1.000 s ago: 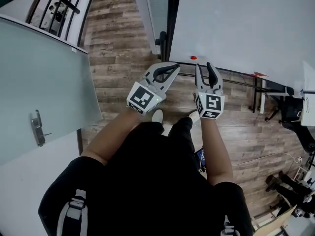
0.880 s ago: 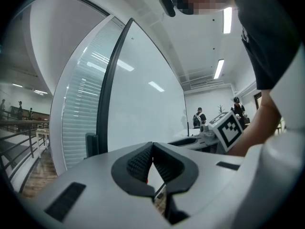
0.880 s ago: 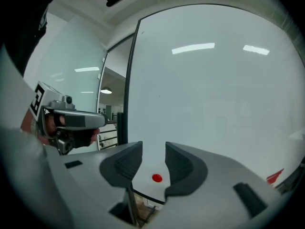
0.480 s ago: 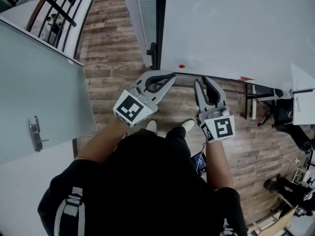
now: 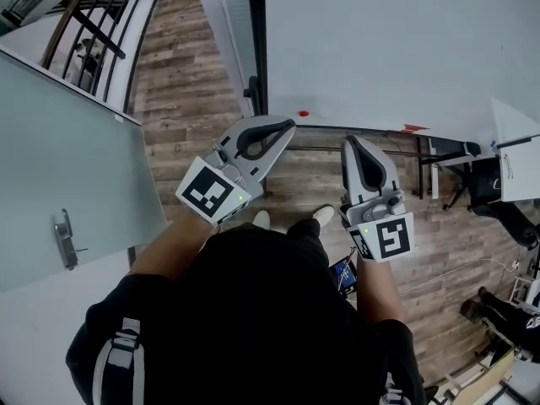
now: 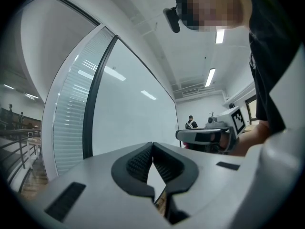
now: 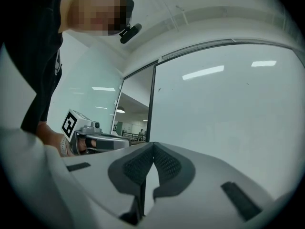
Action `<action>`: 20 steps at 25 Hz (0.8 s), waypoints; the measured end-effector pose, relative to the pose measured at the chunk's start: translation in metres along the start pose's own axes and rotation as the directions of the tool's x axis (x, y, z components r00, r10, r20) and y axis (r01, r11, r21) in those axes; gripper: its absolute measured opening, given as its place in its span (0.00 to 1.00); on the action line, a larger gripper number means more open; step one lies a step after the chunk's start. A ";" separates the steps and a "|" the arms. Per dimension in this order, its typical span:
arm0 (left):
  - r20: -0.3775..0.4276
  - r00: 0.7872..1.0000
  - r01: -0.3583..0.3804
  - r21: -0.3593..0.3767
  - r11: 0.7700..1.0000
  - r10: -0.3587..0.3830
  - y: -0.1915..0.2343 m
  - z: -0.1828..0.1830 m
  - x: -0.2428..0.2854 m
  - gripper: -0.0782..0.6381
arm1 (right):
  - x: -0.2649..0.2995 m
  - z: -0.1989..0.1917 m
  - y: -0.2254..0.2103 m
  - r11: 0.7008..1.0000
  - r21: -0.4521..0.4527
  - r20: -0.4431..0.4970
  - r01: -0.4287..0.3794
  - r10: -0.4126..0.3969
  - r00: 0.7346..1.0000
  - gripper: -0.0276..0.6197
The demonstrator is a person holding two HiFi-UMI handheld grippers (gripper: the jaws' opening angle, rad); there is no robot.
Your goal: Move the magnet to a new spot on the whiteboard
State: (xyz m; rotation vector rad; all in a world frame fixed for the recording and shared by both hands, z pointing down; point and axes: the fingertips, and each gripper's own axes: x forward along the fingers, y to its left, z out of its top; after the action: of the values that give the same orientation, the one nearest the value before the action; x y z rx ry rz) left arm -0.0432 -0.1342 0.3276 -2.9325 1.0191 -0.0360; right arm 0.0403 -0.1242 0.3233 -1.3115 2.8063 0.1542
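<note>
Frosted glass door (image 5: 76,167), handle (image 5: 64,229) on it: well left of the whiteboard (image 5: 396,40). Wood-plank floor (image 5: 186,83) lies between door and board.

Black frame post (image 5: 257,49): runs along the whiteboard's left edge.

Left gripper (image 5: 289,126): I hold it near the whiteboard's lower-left corner, with the tips angled toward the board. In the left gripper view the ribbed pads (image 6: 138,163) meet at the tip. The jaws are fully closed with nothing between them, and the board surface fills the view ahead.

Magnet (image 5: 304,114): a small red disc on the whiteboard, just above its bottom edge and close to the left corner. Neither gripper has it.

Right gripper (image 5: 351,141): below the whiteboard's bottom edge, with the tips pointing toward the board. The jaws have just been closing. In the right gripper view the pads (image 7: 167,165) sit tip to tip and hold nothing.

Small red object (image 5: 413,128): at the whiteboard's bottom edge, farther right. It is too small for me to name.

Paper sheet (image 5: 516,171): past the whiteboard's lower-right corner.
</note>
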 end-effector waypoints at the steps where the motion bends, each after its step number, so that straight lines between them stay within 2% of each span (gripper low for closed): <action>1: -0.002 1.000 0.002 0.002 1.000 -0.002 -0.001 0.002 -0.001 0.12 | -0.001 0.003 0.000 1.000 0.007 0.005 -0.001 0.001 1.000 0.04; 20: 0.002 1.000 0.022 -0.011 1.000 -0.022 -0.011 0.002 0.000 0.12 | -0.001 0.001 0.003 0.999 0.047 -0.001 -0.016 0.016 1.000 0.04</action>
State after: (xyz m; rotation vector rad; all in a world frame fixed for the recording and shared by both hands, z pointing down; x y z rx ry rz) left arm -0.0366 -0.1254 0.3259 -2.9530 0.9900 -0.0278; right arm 0.0388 -0.1212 0.3226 -1.2806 2.8041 0.0880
